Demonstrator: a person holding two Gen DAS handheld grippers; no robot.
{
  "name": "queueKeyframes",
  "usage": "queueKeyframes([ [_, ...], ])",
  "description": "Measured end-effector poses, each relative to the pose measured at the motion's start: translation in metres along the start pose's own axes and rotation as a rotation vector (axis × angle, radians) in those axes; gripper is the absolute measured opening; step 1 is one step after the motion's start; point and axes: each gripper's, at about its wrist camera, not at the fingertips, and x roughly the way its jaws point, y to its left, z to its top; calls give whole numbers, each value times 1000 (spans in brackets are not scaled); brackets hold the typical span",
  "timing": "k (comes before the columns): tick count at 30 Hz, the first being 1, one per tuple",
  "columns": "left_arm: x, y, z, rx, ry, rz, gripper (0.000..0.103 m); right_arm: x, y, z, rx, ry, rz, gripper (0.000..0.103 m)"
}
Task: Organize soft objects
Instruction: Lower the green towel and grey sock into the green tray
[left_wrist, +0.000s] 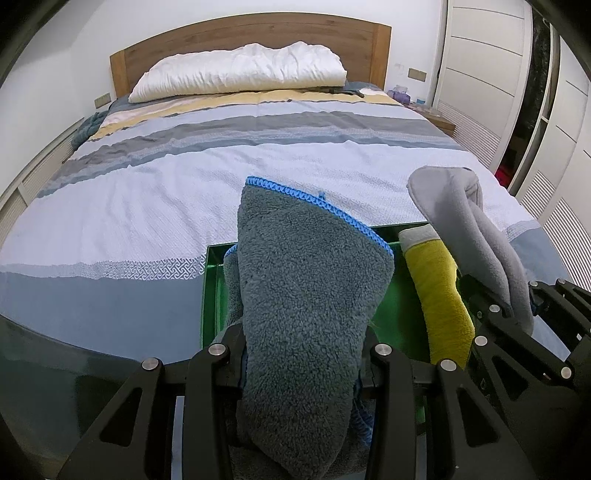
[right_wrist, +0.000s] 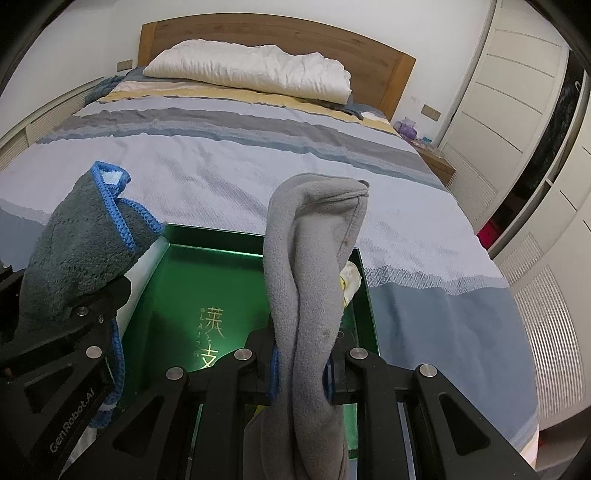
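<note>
Left tool (left_wrist: 303, 354) pinches a blue-edged towel (left_wrist: 306, 295), right tool (right_wrist: 301, 363) a grey cloth (right_wrist: 310, 280), above a green box (right_wrist: 207, 280) on the striped bed (right_wrist: 229, 170); pillow (right_wrist: 251, 70) at twelve o'clock.

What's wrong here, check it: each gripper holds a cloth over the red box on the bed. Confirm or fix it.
The colour is wrong: the box is green, not red, as the right wrist view shows. The rest stands: the left gripper and right gripper each hold a cloth over it on the bed.
</note>
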Motion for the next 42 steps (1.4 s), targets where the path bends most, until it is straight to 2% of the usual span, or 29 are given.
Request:
queueKeyframes([
  [42, 38, -2, -3, -1, 78, -6, 35, 44, 6, 8, 14, 66, 13, 21],
])
